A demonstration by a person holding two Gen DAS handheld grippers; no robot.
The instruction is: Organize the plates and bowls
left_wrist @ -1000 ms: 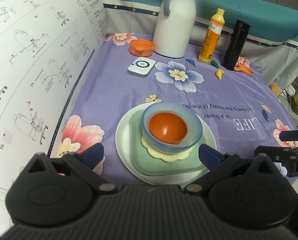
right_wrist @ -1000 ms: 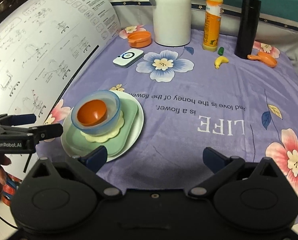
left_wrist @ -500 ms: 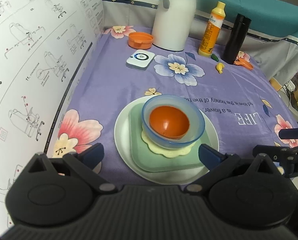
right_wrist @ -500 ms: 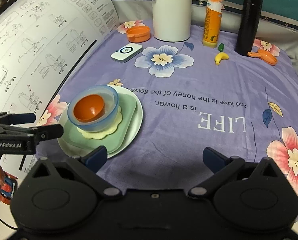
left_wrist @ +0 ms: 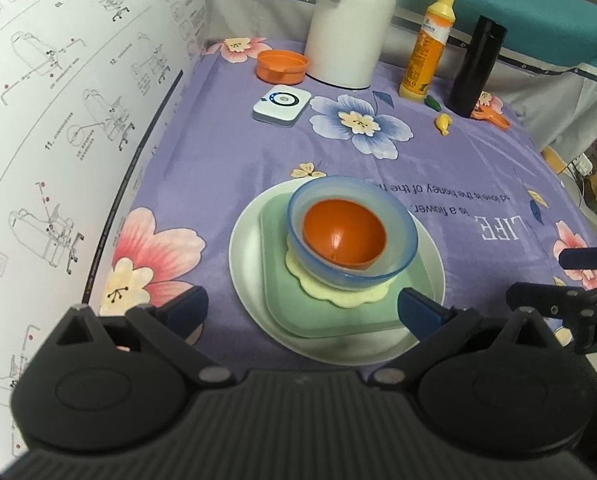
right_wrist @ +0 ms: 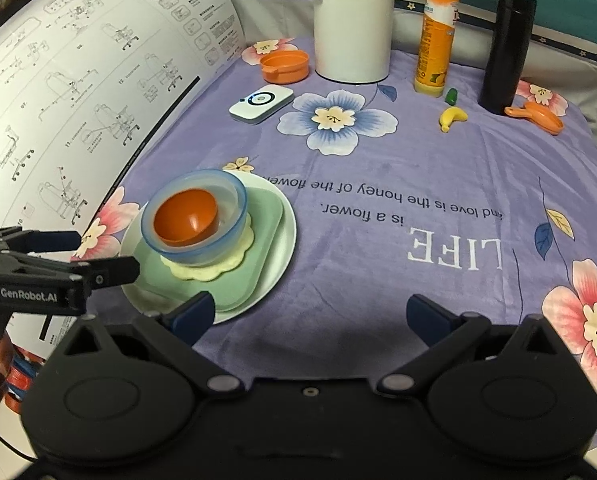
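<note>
Left gripper (left_wrist: 302,306), jaws spread wide and holding nothing, is hovering before the white plate (left_wrist: 250,280), where green tray (left_wrist: 274,280), blue bowl (left_wrist: 398,256) and orange bowl (left_wrist: 344,236) are nesting largest-lowest; right gripper (right_wrist: 310,314) is idling, equally wide and empty.

White jug (right_wrist: 352,20), yellow bottle (right_wrist: 434,36), black flask (right_wrist: 506,48), perhaps a remote (right_wrist: 261,104).
</note>
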